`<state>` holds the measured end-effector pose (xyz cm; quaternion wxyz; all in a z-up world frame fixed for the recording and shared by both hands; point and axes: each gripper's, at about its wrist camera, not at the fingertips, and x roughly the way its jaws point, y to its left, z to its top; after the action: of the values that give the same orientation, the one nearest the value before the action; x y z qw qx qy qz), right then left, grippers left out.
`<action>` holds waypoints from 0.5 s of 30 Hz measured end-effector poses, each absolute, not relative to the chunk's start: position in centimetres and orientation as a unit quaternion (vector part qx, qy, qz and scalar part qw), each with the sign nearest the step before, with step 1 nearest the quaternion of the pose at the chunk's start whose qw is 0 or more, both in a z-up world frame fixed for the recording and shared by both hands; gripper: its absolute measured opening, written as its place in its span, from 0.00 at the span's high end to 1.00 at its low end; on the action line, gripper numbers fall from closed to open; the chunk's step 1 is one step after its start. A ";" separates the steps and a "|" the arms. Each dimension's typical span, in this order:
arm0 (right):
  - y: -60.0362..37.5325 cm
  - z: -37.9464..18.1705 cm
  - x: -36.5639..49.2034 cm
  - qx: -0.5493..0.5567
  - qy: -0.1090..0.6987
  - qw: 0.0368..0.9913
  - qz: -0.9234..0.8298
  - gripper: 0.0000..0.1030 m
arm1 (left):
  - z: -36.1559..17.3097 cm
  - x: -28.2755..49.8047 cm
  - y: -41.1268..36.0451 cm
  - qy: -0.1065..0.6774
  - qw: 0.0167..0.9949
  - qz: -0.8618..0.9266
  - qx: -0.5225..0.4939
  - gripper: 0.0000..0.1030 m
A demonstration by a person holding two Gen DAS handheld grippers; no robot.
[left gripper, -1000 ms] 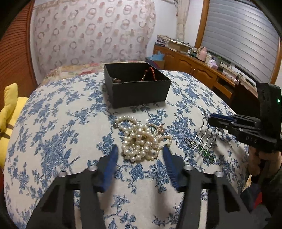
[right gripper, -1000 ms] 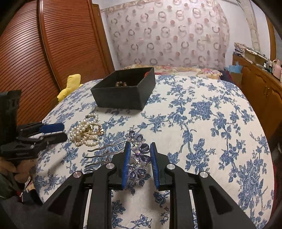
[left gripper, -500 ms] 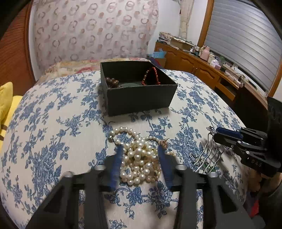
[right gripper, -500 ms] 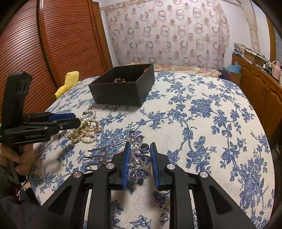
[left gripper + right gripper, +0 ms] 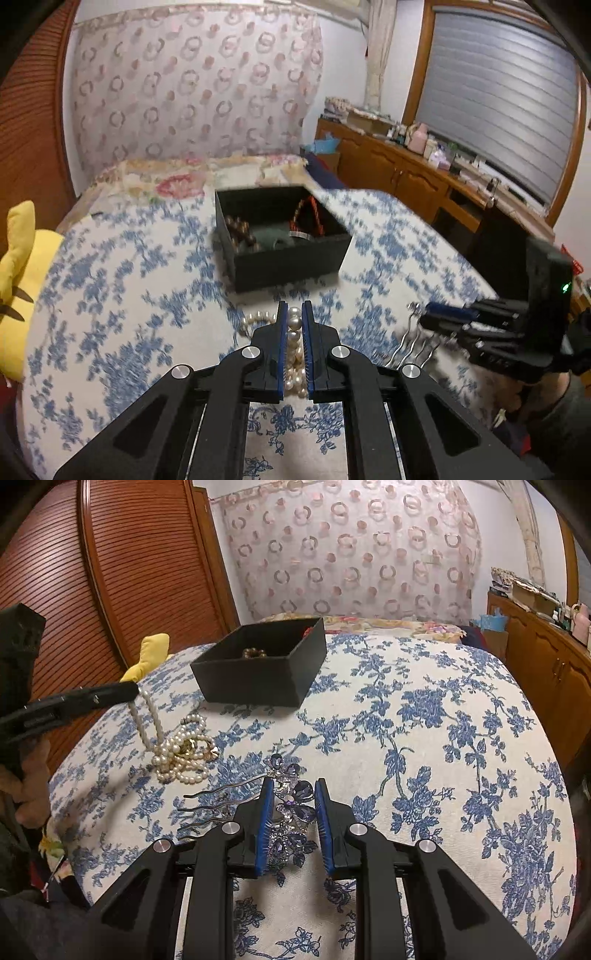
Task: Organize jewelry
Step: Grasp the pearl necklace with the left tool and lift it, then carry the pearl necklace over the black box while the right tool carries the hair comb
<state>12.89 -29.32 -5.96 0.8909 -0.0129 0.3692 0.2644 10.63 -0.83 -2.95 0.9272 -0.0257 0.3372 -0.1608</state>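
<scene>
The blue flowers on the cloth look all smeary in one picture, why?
In the left wrist view the flowered cloth and the black box are streaked by motion blur, while the left gripper itself looks sharp; in the right wrist view the cloth is crisp, though the fisheye lens bends it round.

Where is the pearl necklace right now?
The white pearl necklace lies mostly heaped on the blue-flowered bedspread, left of the purple jewelled hair comb in the right wrist view, one strand pinched by the left hand-held gripper.

Cream pearl necklace (image 5: pixel 183 751), black box (image 5: pixel 258 672), blue-floral white bedspread (image 5: pixel 424 738)
</scene>
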 end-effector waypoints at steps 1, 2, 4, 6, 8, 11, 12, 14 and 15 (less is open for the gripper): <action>-29.3 -5.6 12.8 -0.014 0.365 0.892 0.265 0.76 | -2.5 10.5 -0.8 0.332 0.929 -0.163 -0.027 0.94; -29.3 -5.3 12.7 -0.015 0.362 0.893 0.266 0.76 | -2.0 10.4 -0.7 0.328 0.930 -0.164 -0.027 0.94; -29.2 -4.2 12.5 -0.017 0.351 0.896 0.271 0.76 | -0.8 10.2 -0.7 0.317 0.933 -0.166 -0.027 0.94; -29.0 -3.3 12.3 -0.021 0.340 0.899 0.274 0.76 | 0.2 10.0 -0.8 0.308 0.936 -0.168 -0.026 0.94; -28.8 -2.5 12.2 -0.025 0.332 0.901 0.278 0.76 | 1.0 10.0 -0.8 0.301 0.938 -0.168 -0.025 0.94; -28.6 -1.6 12.5 -0.027 0.323 0.904 0.280 0.76 | 2.1 10.0 -0.9 0.290 0.942 -0.166 -0.021 0.94; -28.6 -1.4 12.6 -0.027 0.321 0.904 0.280 0.76 | 2.4 10.0 -0.9 0.288 0.943 -0.166 -0.020 0.94; -28.5 -0.9 12.8 -0.028 0.317 0.906 0.280 0.76 | 3.2 10.1 -0.9 0.280 0.945 -0.166 -0.019 0.94; -28.4 -0.7 12.9 -0.029 0.315 0.906 0.280 0.76 | 3.6 10.1 -0.9 0.277 0.946 -0.165 -0.018 0.94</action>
<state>12.89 -28.41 -0.69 0.9063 -0.0290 0.3151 0.2803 10.12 -0.92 3.56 0.9463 -0.0178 0.2772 -0.1654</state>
